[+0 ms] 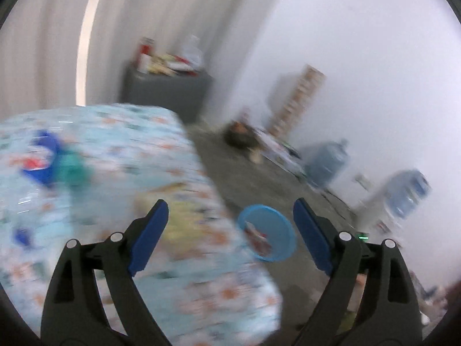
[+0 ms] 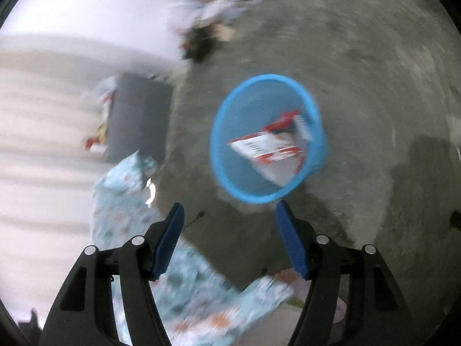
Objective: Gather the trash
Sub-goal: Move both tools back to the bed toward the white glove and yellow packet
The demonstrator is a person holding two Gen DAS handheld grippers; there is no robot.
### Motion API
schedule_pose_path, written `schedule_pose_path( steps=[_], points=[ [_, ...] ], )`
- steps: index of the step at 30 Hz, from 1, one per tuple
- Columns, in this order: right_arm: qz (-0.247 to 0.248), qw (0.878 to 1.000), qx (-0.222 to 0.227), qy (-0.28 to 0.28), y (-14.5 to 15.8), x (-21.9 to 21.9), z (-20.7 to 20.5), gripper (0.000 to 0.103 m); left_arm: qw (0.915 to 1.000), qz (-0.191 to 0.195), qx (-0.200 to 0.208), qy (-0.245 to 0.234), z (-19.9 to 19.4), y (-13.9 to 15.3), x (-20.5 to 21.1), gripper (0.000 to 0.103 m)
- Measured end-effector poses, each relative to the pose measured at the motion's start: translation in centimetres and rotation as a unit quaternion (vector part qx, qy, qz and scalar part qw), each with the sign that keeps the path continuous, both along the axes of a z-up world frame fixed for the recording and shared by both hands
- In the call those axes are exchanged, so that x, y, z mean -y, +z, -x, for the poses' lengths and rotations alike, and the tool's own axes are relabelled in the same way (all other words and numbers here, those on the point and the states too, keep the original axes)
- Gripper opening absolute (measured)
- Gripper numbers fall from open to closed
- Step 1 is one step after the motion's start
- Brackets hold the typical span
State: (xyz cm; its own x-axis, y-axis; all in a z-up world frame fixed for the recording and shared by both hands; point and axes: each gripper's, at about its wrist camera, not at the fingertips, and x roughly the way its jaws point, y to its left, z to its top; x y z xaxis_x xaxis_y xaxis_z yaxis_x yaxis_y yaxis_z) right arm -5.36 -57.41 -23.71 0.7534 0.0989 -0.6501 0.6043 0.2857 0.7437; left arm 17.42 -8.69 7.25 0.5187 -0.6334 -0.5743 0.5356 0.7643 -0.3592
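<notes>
Above a round blue plastic bin (image 2: 268, 138) holding a red-and-white wrapper (image 2: 270, 147), the right gripper (image 2: 230, 230) hangs, jaws spread and empty; the left gripper (image 1: 230, 225) likewise. Drop looks done; next means reaching blurred litter on the patterned tablecloth (image 1: 115, 173)

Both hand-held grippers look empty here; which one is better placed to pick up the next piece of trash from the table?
Probably left. The left hand-held gripper is open over the patterned table, facing the blue wrapper. The right hand-held gripper is open too, but aimed at the blue bin on the floor.
</notes>
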Motion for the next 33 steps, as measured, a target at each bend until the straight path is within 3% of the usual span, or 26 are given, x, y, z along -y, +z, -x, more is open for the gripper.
schedule_pose_path(
  steps=[4, 7, 14, 18, 22, 26, 33],
  points=[
    [0.036, 0.995, 0.030, 0.092, 5.0, -3.8, -3.4, 0.065, 0.9955, -0.028, 0.028, 0.086, 0.3, 0.1, -6.0, 0.084],
    [0.050, 0.984, 0.044, 0.164, 7.6, -7.6, -6.6, 0.065, 0.9906, -0.029, 0.014, 0.133, 0.2, -0.5, -9.9, 0.084],
    [0.058, 0.947, 0.065, 0.309, 10.6, -18.0, -12.6, 0.065, 0.9861, -0.018, -0.024, 0.164, 0.6, -3.2, -14.6, 0.084],
    [0.023, 0.941, 0.078, 0.330, 10.9, -20.8, -14.1, 0.065, 0.9878, -0.016, -0.035, 0.151, 1.3, -4.6, -15.0, 0.084],
    [-0.051, 0.944, 0.093, 0.314, 9.9, -21.2, -15.5, 0.065, 0.9919, -0.013, -0.040, 0.120, 1.9, -5.7, -14.6, 0.084],
    [-0.113, 0.946, 0.083, 0.292, 8.0, -21.9, -17.1, 0.065, 0.9946, -0.033, -0.027, 0.094, 2.6, -6.8, -13.6, 0.084],
    [-0.140, 0.957, 0.070, 0.245, 6.4, -22.5, -20.1, 0.064, 0.9959, -0.058, -0.011, 0.068, 3.4, -7.7, -13.0, 0.084]
  ],
)
